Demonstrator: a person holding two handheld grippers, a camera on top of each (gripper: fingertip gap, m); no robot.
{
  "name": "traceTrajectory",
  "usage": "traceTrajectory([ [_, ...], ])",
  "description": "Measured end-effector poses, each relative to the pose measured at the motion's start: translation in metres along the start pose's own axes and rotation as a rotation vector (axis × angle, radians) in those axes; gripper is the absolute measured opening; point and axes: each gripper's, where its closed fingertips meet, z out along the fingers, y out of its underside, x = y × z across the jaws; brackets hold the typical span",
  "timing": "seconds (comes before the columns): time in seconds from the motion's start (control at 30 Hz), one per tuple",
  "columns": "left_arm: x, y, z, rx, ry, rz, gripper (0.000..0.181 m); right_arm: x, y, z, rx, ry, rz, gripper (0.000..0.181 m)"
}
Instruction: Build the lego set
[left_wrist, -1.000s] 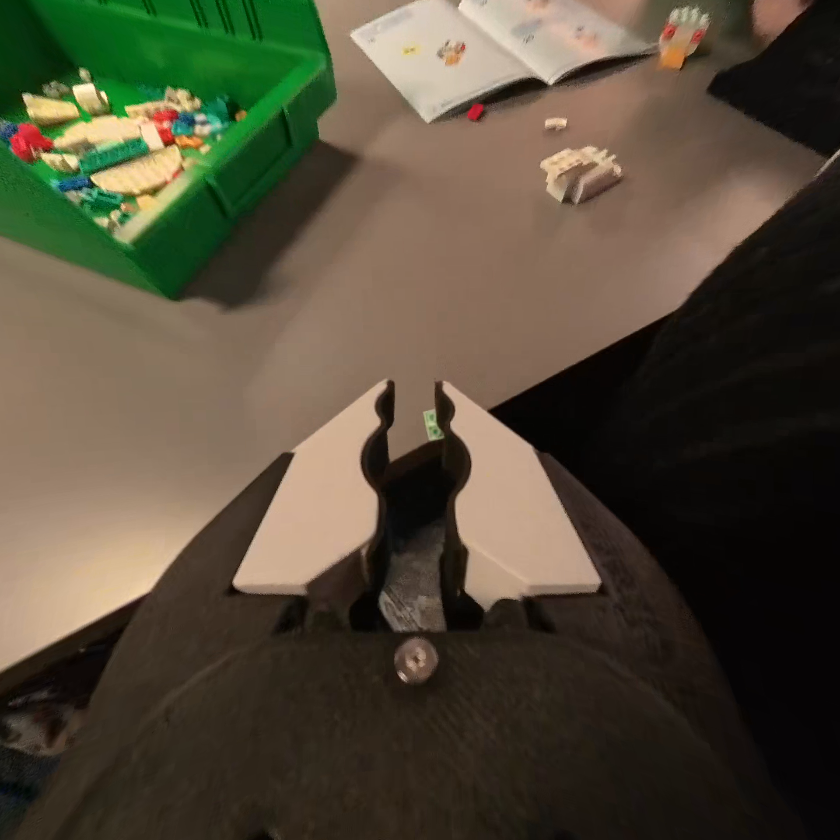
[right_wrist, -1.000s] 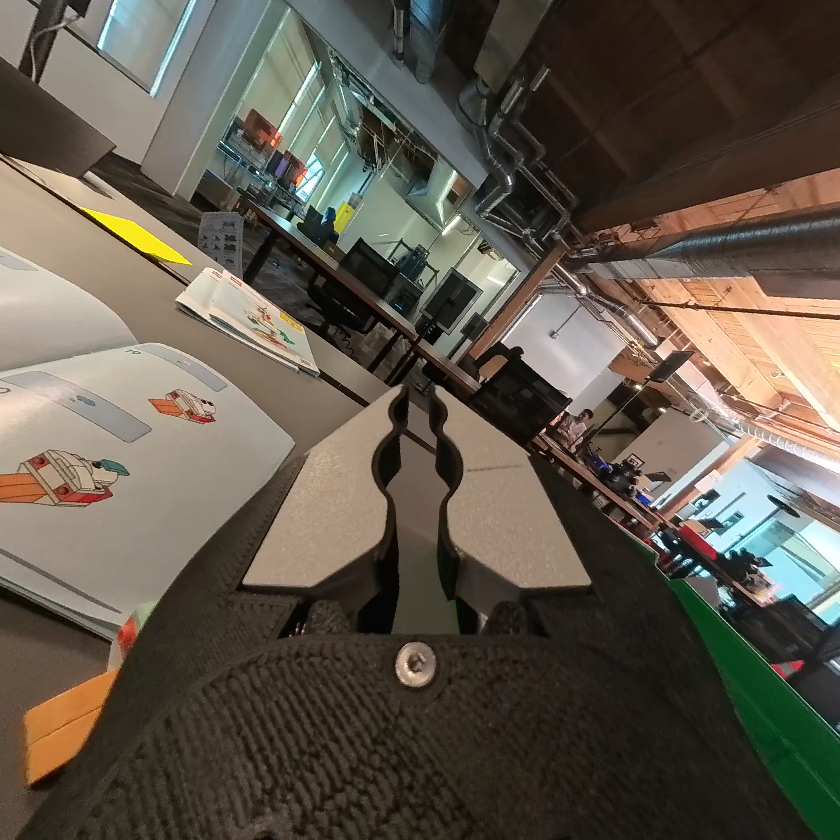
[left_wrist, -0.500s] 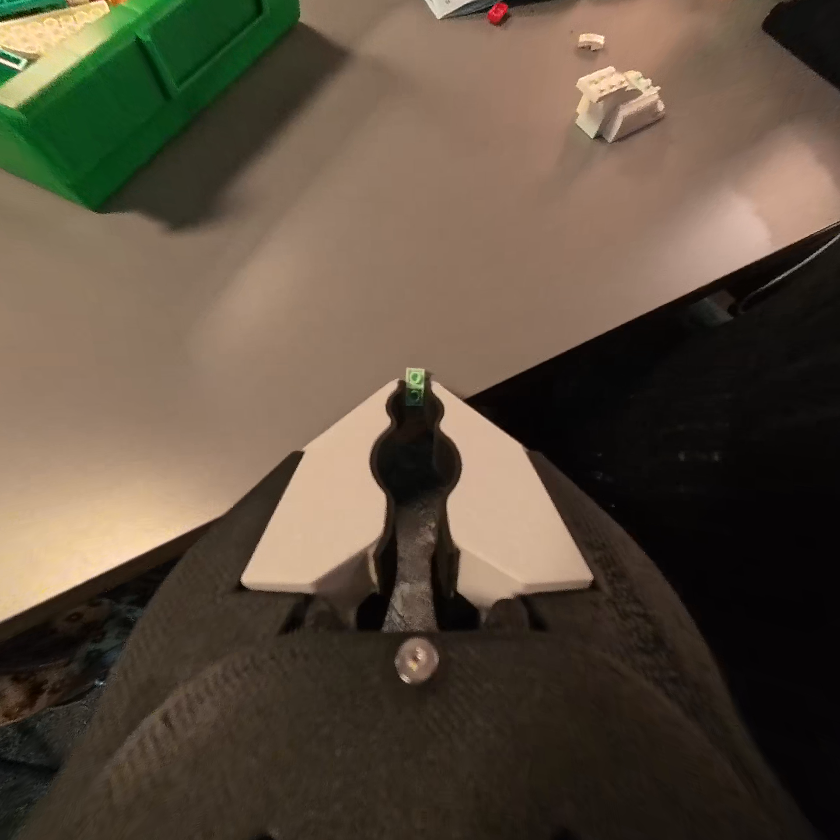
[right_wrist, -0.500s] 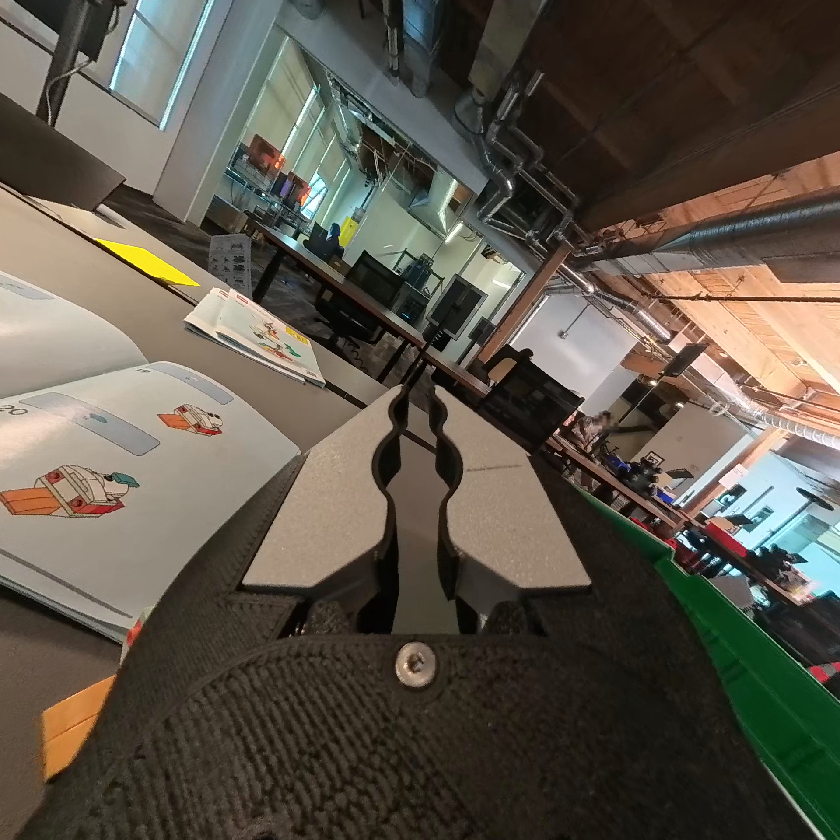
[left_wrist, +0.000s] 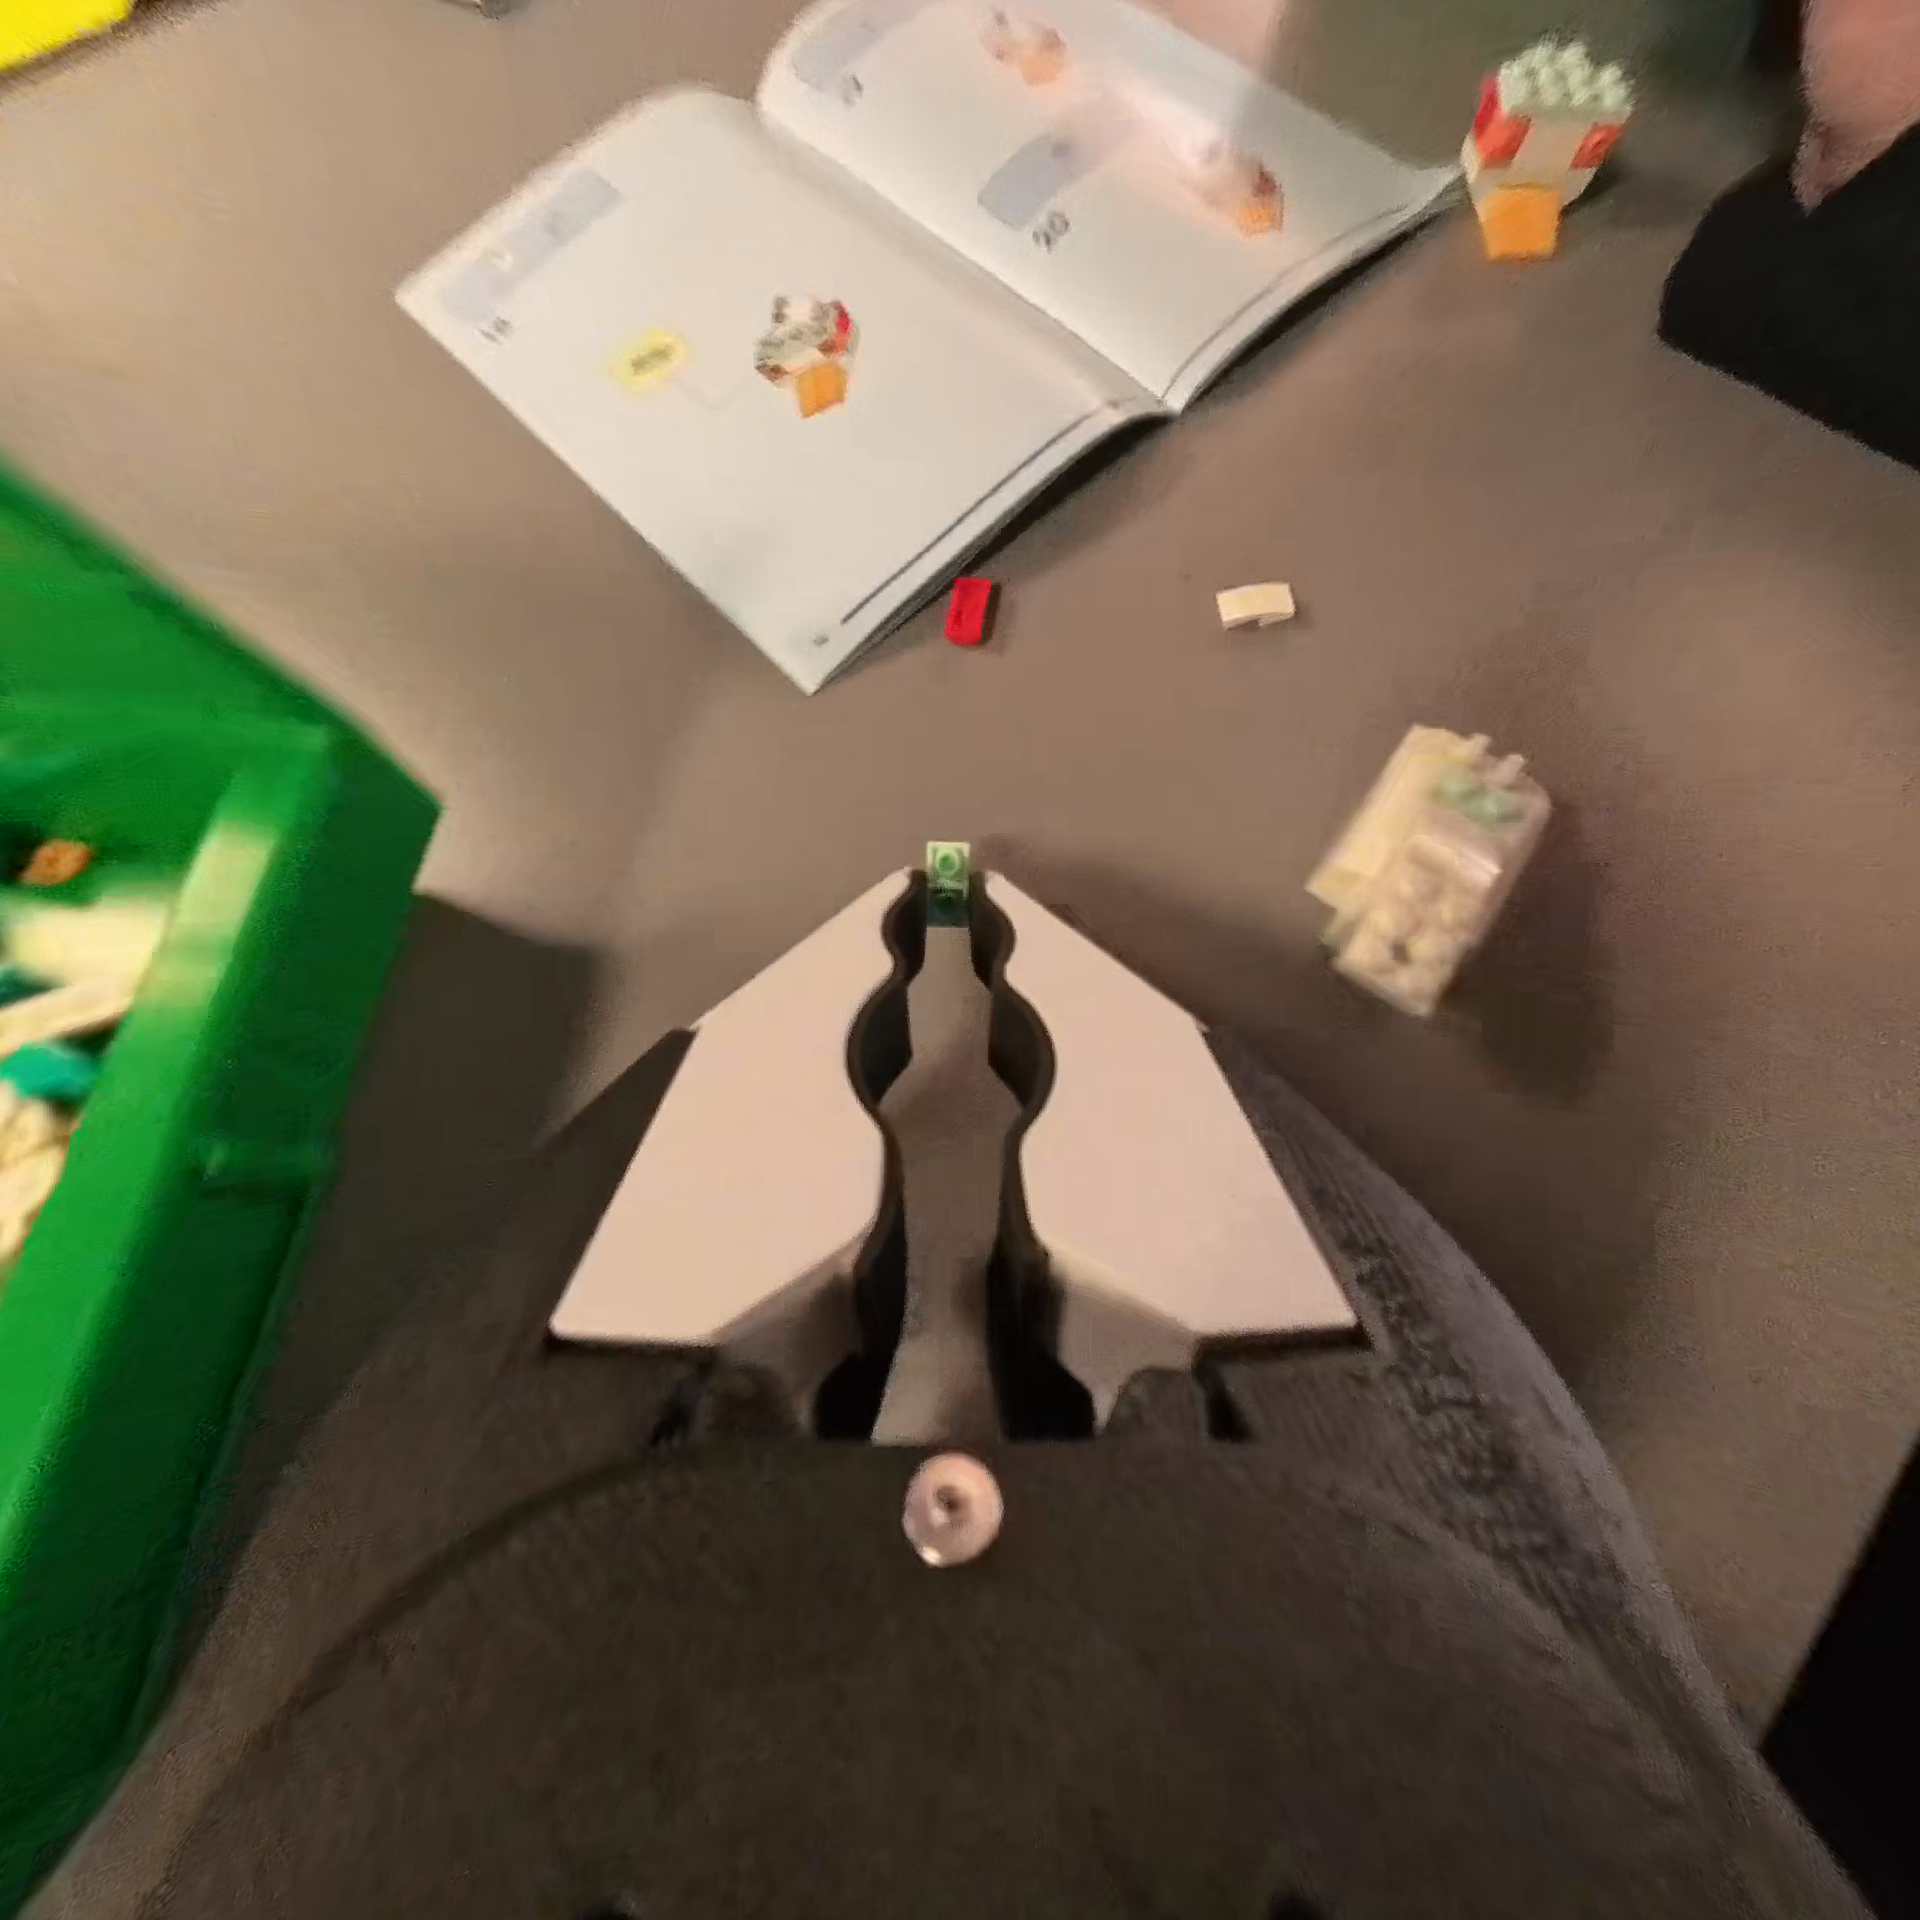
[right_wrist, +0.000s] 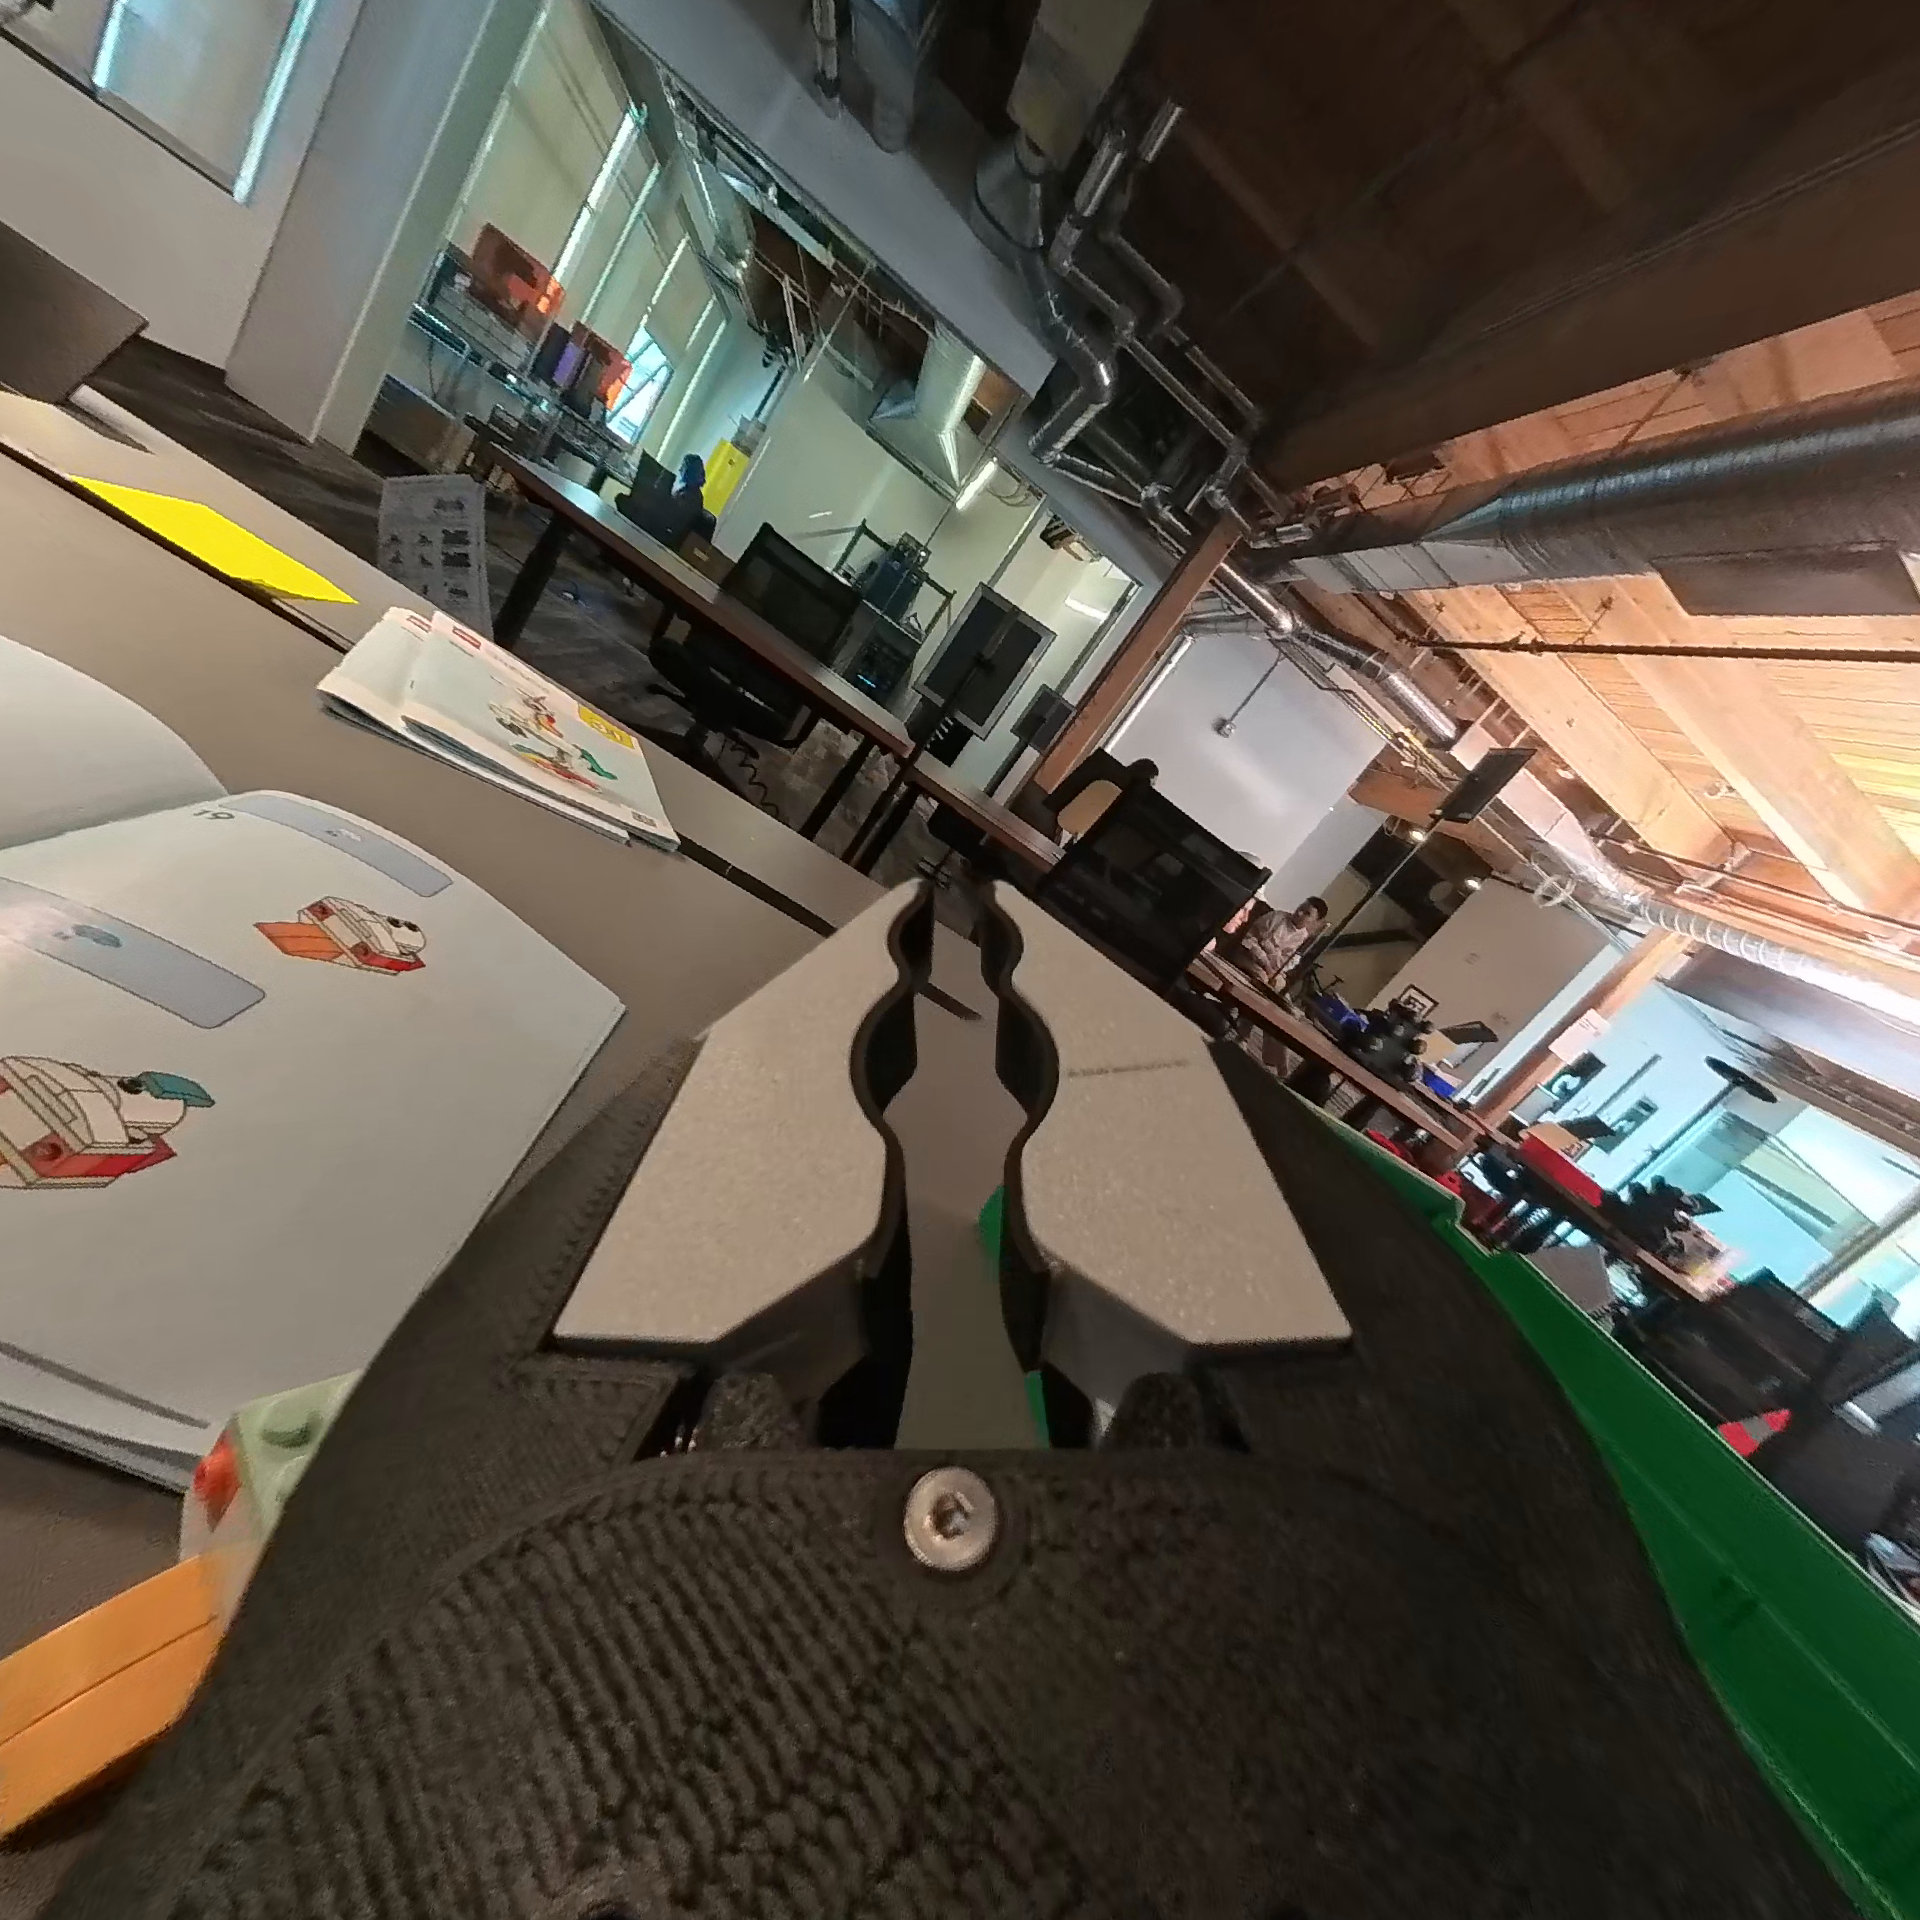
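Observation:
My left gripper (left_wrist: 948, 883) is shut on a tiny light-green stud piece (left_wrist: 948, 864) and holds it above the grey table. A white partial build (left_wrist: 1429, 868) lies to its right. A small red piece (left_wrist: 968, 611) and a small cream piece (left_wrist: 1255, 606) lie near the open instruction booklet (left_wrist: 831, 343). A white, red and orange sub-build (left_wrist: 1538, 156) stands at the booklet's far right corner. My right gripper (right_wrist: 956, 906) rests low by the table, jaws slightly apart and empty. The orange sub-build (right_wrist: 104, 1662) sits beside it, with the booklet (right_wrist: 312, 1091) on the left.
A green bin (left_wrist: 135, 1091) of mixed bricks stands at the left; its wall also shows in the right wrist view (right_wrist: 1714, 1455). A closed booklet (right_wrist: 499, 727) and a yellow sheet (right_wrist: 208, 540) lie farther off. A dark sleeve (left_wrist: 1808, 301) is at the upper right.
My left gripper closed on the green piece near the table's edge, then swung forward over the table toward the booklet and white build. The right gripper shifted slightly.

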Motion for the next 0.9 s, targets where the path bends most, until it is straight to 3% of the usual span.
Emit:
traceTrajectory([
  [0.03, -0.001, 0.001, 0.010, -0.049, 0.018, 0.015, 0.007, 0.001, 0.001, 0.000, -0.005, 0.006, -0.003, 0.007],
  [0.17, -0.008, -0.006, 0.027, -0.072, 0.015, 0.067, 0.009, 0.003, 0.003, 0.001, -0.020, 0.023, -0.016, 0.007],
  [0.23, -0.012, -0.008, 0.027, -0.053, 0.008, 0.065, 0.030, 0.004, 0.004, 0.001, -0.027, 0.030, -0.021, 0.007],
  [0.33, -0.008, -0.014, 0.017, 0.005, 0.037, 0.074, 0.042, 0.004, 0.006, 0.002, -0.042, 0.037, -0.034, 0.007],
  [0.47, 0.001, -0.035, -0.032, 0.186, 0.105, 0.109, 0.037, 0.004, 0.007, 0.002, -0.050, 0.042, -0.052, 0.007],
  [0.57, -0.003, -0.029, -0.067, 0.234, 0.147, 0.163, 0.037, 0.006, 0.009, 0.003, -0.061, 0.053, -0.050, 0.007],
  [0.67, -0.007, -0.028, -0.105, 0.284, 0.227, 0.069, 0.036, 0.010, 0.011, 0.003, -0.073, 0.072, -0.041, 0.007],
  [0.77, -0.037, -0.032, -0.143, 0.351, 0.192, -0.068, 0.030, 0.013, 0.014, 0.003, -0.086, 0.087, -0.032, 0.007],
  [0.9, -0.111, -0.027, -0.180, 0.339, -0.020, -0.146, 0.027, 0.013, 0.016, 0.004, -0.099, 0.088, -0.035, 0.007],
])
